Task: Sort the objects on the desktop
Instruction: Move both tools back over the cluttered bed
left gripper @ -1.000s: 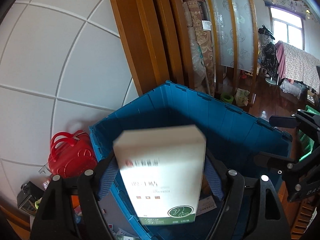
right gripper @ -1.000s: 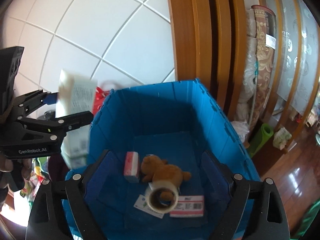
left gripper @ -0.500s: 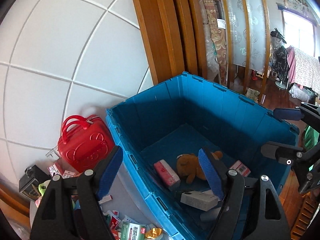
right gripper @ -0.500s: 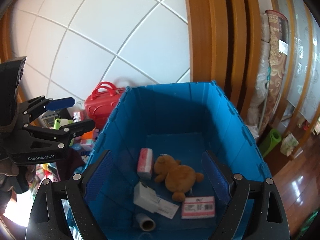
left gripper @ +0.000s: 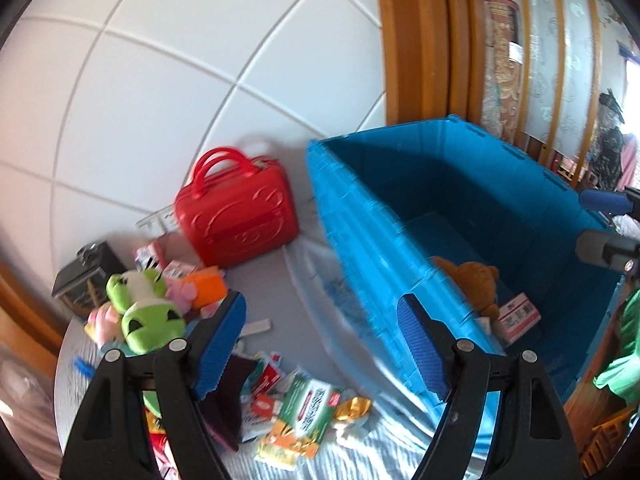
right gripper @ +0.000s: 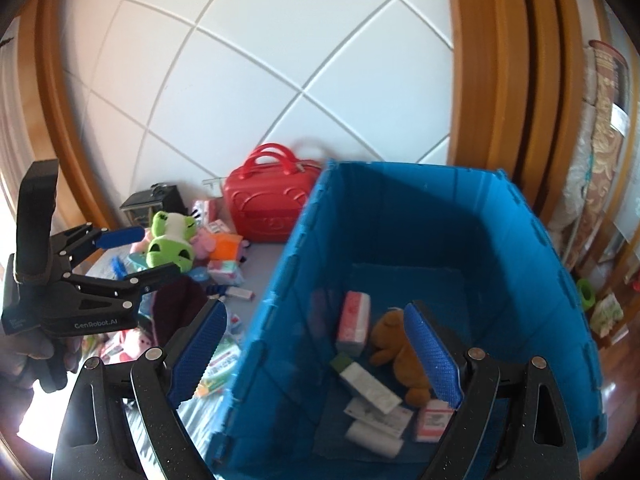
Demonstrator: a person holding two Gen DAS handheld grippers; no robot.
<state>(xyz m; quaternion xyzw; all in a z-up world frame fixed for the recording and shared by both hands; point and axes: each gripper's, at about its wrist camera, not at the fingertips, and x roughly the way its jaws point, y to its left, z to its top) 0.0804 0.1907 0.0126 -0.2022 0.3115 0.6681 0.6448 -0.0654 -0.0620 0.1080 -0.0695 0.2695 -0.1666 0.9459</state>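
A blue crate [right gripper: 400,184] holds a brown teddy bear [right gripper: 404,354], a white box [right gripper: 370,386], a pink pack [right gripper: 353,318], a tape roll [right gripper: 374,438] and a pink label card [right gripper: 432,418]. My left gripper [left gripper: 320,348] is open and empty, over the table left of the crate's wall [left gripper: 372,264]. It also shows in the right wrist view [right gripper: 134,254]. My right gripper [right gripper: 316,354] is open and empty above the crate's left front rim. Loose items lie on the table: a green frog plush [left gripper: 144,312], snack packets [left gripper: 308,416], a dark cloth [left gripper: 228,396].
A red handbag case [left gripper: 236,216] stands against the white tiled wall. A small black box [left gripper: 84,276] sits at the table's far left. An orange and pink toy [right gripper: 222,244] lies by the frog. Wooden door frame [left gripper: 416,40] and rolled rugs [left gripper: 500,64] stand behind the crate.
My left gripper released the white box into the crate, then swung left to over the table's clutter. The tape roll left my right gripper and lies in the crate. The right gripper shifted left.
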